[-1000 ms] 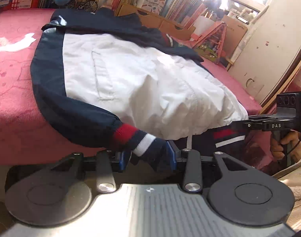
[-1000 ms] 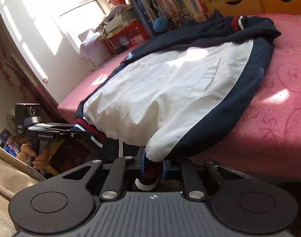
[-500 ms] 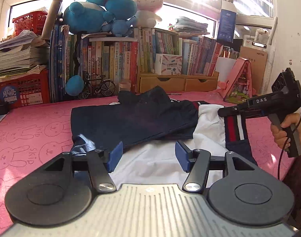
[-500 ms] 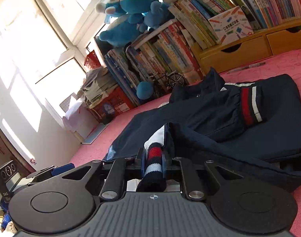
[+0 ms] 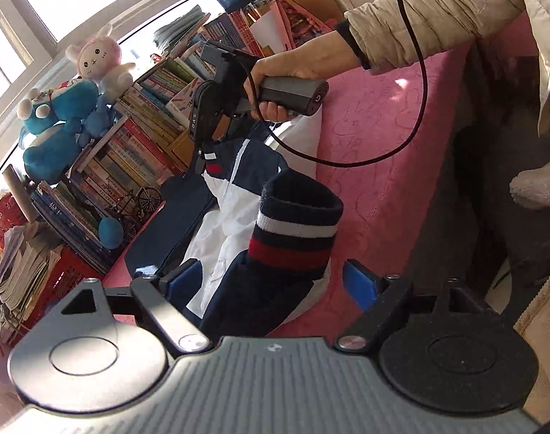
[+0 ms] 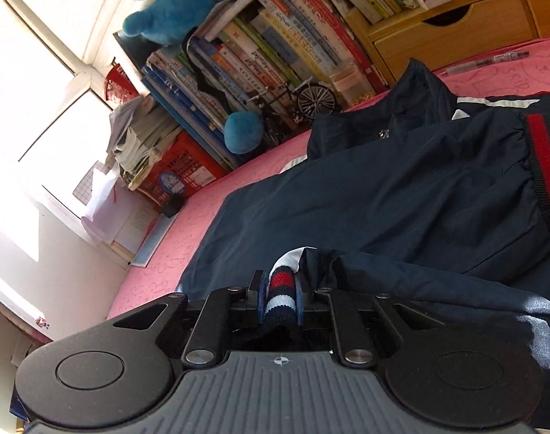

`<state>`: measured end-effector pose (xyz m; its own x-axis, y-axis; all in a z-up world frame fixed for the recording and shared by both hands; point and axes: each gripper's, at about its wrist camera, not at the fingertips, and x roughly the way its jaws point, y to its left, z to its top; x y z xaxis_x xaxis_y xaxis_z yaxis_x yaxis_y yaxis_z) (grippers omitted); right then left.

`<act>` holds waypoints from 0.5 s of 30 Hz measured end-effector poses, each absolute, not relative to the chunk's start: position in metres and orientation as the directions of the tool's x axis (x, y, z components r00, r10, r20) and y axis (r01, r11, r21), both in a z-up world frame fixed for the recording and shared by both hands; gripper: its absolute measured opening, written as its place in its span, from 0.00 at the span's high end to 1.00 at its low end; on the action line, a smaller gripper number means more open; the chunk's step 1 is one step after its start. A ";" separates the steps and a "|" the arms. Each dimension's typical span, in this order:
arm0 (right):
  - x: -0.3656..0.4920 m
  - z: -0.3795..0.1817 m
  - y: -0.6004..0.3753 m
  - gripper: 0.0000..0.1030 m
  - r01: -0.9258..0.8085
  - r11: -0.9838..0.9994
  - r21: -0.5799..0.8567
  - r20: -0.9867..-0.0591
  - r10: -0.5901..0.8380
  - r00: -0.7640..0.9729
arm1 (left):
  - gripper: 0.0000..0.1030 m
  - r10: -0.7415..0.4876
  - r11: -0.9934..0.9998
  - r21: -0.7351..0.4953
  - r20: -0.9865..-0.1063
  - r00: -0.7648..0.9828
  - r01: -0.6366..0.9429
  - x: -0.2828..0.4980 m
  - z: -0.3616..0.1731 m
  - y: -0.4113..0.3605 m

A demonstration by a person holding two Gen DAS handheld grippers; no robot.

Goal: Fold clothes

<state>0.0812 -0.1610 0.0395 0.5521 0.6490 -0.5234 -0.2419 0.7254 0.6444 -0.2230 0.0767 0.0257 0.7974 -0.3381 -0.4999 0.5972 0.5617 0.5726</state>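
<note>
The jacket (image 6: 401, 199), navy and white with red-and-white striped cuffs, lies folded over on the pink bench (image 5: 379, 137) in front of a row of books (image 6: 275, 61). One striped cuff (image 5: 293, 231) stands up between the blue pads of the left hand-held gripper (image 5: 271, 284), whose jaws are opening; the pads stand clear of the cloth on both sides, so the cuff is released. The right hand-held gripper (image 6: 280, 298) is clenched on the jacket's striped hem band (image 6: 281, 294), which is pinched between its pads. In the left wrist view a hand (image 5: 293, 68) in a pale quilted sleeve (image 5: 430, 14) holds that gripper over the far part of the jacket, a black cable (image 5: 416, 72) looping from it. Blue plush toys (image 5: 58, 126) sit on the books.
</note>
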 end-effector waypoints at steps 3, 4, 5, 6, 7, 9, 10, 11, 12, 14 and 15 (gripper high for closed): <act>0.072 0.045 -0.177 0.83 -0.248 0.729 0.638 -0.517 0.644 0.564 | 0.17 -0.352 0.612 0.542 -0.465 0.812 0.576 -0.187 0.023 0.069; 0.068 0.049 -0.184 0.83 -0.251 0.731 0.635 -0.514 0.642 0.569 | 0.19 -0.340 0.652 0.523 -0.445 0.828 0.549 -0.175 0.027 0.070; 0.064 0.054 -0.193 0.83 -0.261 0.738 0.622 -0.509 0.634 0.582 | 0.20 -0.338 0.702 0.477 -0.431 0.837 0.529 -0.162 0.034 0.076; 0.059 0.061 -0.202 0.82 -0.272 0.746 0.608 -0.504 0.627 0.595 | 0.20 -0.336 0.749 0.426 -0.417 0.845 0.508 -0.150 0.041 0.082; 0.055 0.067 -0.212 0.81 -0.281 0.759 0.587 -0.502 0.614 0.610 | 0.22 -0.330 0.822 0.325 -0.398 0.856 0.468 -0.131 0.054 0.097; 0.046 0.078 -0.231 0.79 -0.293 0.792 0.536 -0.504 0.578 0.641 | 0.26 -0.275 0.931 0.115 -0.402 0.873 0.346 -0.089 0.067 0.128; 0.042 0.083 -0.241 0.78 -0.297 0.806 0.512 -0.507 0.562 0.653 | 0.31 -0.241 0.963 0.009 -0.420 0.875 0.269 -0.066 0.071 0.145; 0.039 0.086 -0.249 0.69 -0.302 0.816 0.492 -0.506 0.551 0.663 | 0.38 -0.203 0.979 -0.074 -0.457 0.866 0.191 -0.042 0.064 0.160; 0.036 0.090 -0.257 0.61 -0.308 0.826 0.472 -0.505 0.540 0.674 | 0.40 -0.169 0.983 -0.151 -0.496 0.852 0.107 -0.018 0.056 0.174; 0.027 0.099 -0.269 0.25 -0.325 0.856 0.403 -0.492 0.502 0.711 | 0.42 -0.161 0.973 -0.228 -0.550 0.819 0.038 0.008 0.037 0.194; 0.023 0.104 -0.270 0.22 -0.350 0.877 0.330 -0.489 0.476 0.731 | 0.42 -0.188 0.966 -0.253 -0.549 0.814 0.053 0.007 0.034 0.198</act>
